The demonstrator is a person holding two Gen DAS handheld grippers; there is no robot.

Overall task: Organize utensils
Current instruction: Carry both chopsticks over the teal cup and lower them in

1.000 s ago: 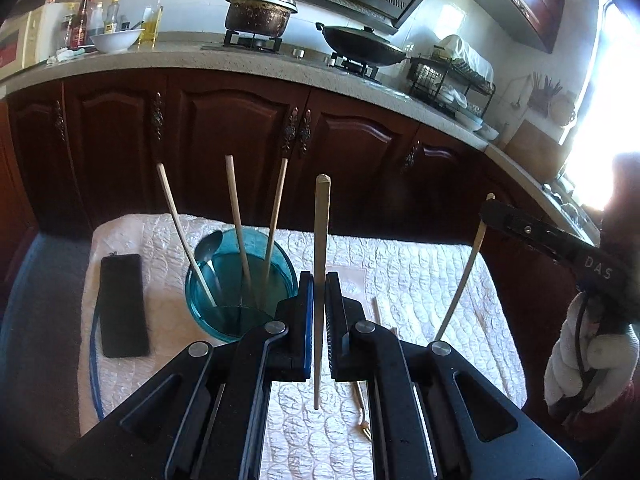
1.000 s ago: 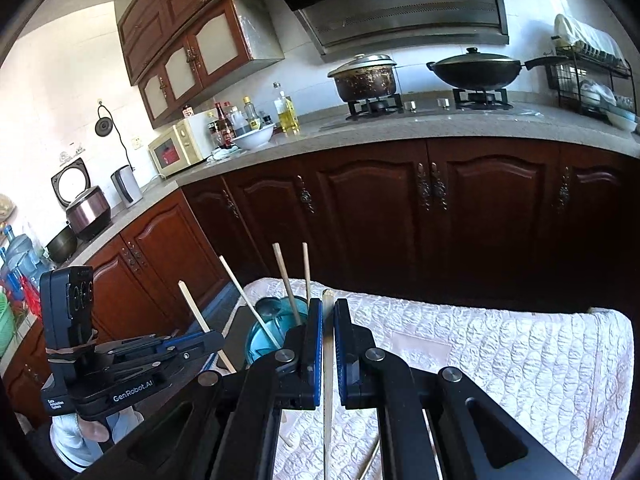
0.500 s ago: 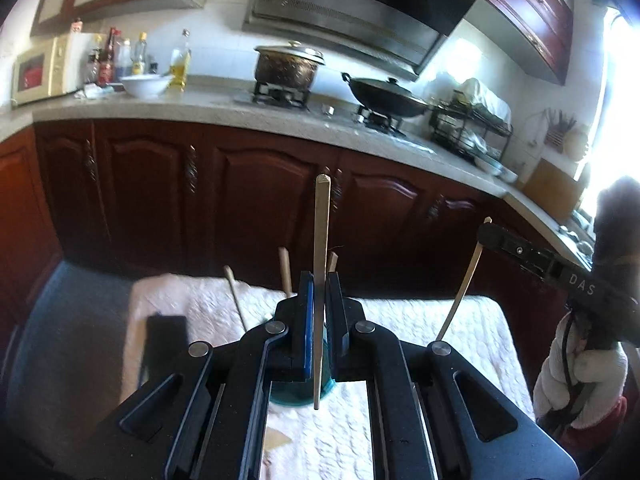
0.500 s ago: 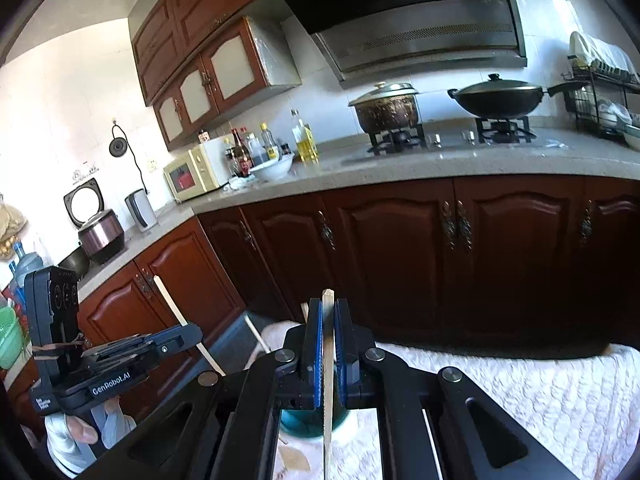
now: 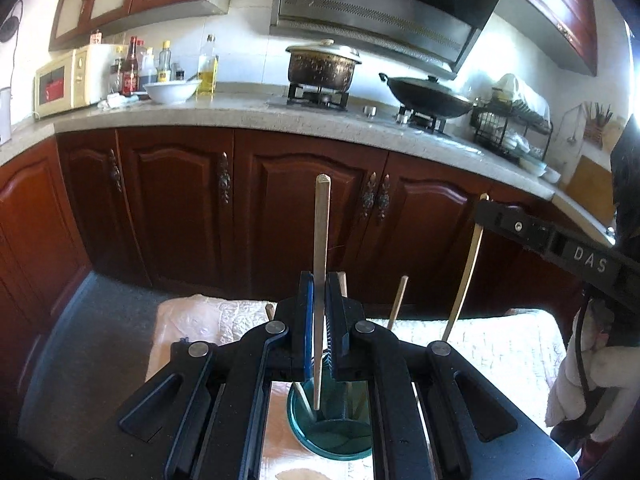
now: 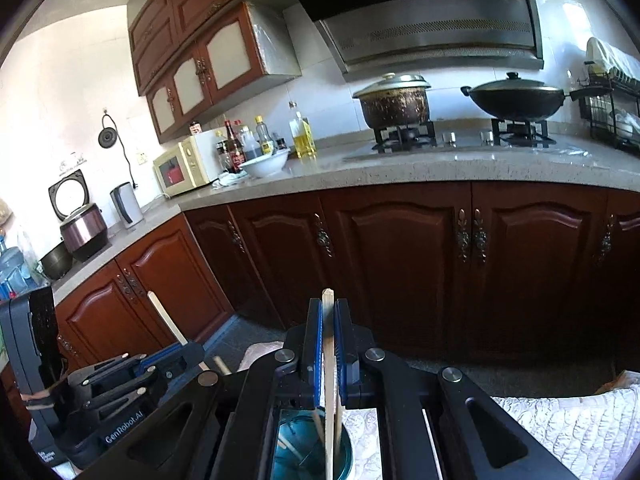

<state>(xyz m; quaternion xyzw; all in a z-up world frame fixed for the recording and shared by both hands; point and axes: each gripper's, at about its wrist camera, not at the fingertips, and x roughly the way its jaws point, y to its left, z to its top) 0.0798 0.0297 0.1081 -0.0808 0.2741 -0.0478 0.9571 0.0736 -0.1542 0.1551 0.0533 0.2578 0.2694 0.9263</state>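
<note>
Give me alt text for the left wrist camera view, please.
The left gripper is shut on an upright chopstick whose lower tip hangs over a teal cup on a white quilted cloth. Behind are dark wood cabinets and a stovetop.

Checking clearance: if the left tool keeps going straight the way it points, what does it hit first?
Probably the teal cup just below the left tool, which is shut on a chopstick; the cabinet doors lie farther off. Depth is unclear.
</note>
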